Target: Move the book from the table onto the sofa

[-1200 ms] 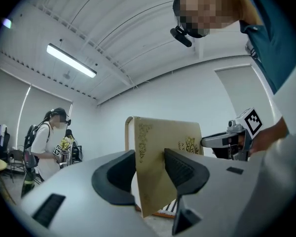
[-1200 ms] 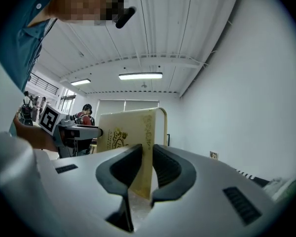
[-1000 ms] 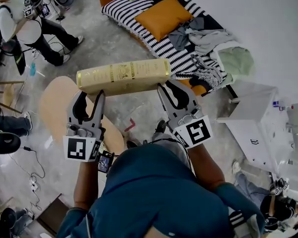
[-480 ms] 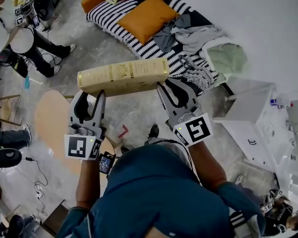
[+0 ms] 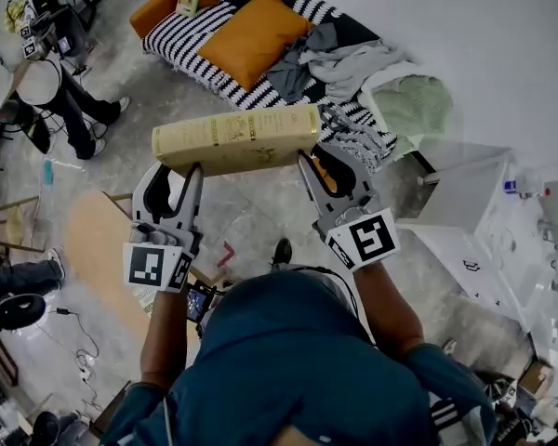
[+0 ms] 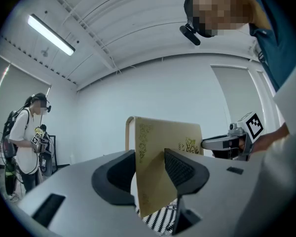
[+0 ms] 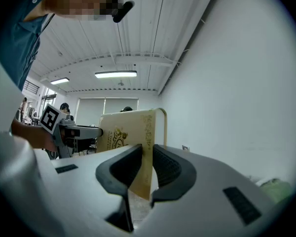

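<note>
Two grips | left gripper (image 5: 180, 168) clamps book (image 5: 234, 140) | right gripper (image 5: 314, 158) likewise | spine print illegible

Grey floor (image 5: 158, 100), white wall (image 5: 484, 45), strip light (image 6: 52, 34)

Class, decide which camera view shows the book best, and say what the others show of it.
The head view: the whole book shows from above, its spine and gilt pattern plain. Each gripper view shows only one end, clamped close up, with the rest foreshortened.

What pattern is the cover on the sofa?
The sofa cover has black and white stripes, seen best in the head view.
</note>
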The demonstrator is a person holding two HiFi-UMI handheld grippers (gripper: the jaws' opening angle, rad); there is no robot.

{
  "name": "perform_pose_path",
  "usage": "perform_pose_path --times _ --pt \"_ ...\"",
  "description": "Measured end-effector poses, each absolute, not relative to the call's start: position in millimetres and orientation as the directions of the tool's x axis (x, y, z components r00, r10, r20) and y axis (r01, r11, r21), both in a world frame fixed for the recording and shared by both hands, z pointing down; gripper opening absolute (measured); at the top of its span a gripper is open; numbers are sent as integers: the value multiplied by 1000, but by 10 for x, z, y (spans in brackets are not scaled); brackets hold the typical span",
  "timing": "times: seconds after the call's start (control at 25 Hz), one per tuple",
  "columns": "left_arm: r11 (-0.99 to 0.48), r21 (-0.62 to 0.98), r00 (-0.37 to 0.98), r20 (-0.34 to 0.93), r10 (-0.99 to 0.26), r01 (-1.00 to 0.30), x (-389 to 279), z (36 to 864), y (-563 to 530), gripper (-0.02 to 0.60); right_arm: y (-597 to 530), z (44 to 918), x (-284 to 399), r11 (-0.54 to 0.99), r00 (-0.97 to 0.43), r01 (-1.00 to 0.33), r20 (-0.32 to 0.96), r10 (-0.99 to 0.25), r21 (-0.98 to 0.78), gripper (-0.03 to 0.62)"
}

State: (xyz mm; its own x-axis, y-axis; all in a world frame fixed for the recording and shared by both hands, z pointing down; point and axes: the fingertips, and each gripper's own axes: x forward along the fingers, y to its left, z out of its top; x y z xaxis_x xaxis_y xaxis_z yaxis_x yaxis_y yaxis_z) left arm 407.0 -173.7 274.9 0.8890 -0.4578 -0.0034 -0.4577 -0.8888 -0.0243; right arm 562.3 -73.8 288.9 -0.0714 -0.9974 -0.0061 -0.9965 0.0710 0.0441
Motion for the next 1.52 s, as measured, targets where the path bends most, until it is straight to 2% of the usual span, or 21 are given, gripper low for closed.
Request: perform_pose_path --times 0.24,0.68,1.16,1.52 --pt "-905 -37 905 8 -425 -425 4694 2752 -1582 176 -541 2921 6218 42 -43 -998 -36 -998 39 78" --pt "-942 -59 942 40 -334 -331 5201 2848 -1560 173 -373 3069 6618 -74 75 -997 -35 -997 -10 78" --pt "-981 -13 980 29 -196 -196 5757 2915 -2564 172 -1171 3060 6979 -206 206 -978 9 -978 17 78" --pt "-999 23 999 39 -31 -32 6431 3086 -3299 172 -1717 3204 7412 -358 358 -934 35 -933 8 78"
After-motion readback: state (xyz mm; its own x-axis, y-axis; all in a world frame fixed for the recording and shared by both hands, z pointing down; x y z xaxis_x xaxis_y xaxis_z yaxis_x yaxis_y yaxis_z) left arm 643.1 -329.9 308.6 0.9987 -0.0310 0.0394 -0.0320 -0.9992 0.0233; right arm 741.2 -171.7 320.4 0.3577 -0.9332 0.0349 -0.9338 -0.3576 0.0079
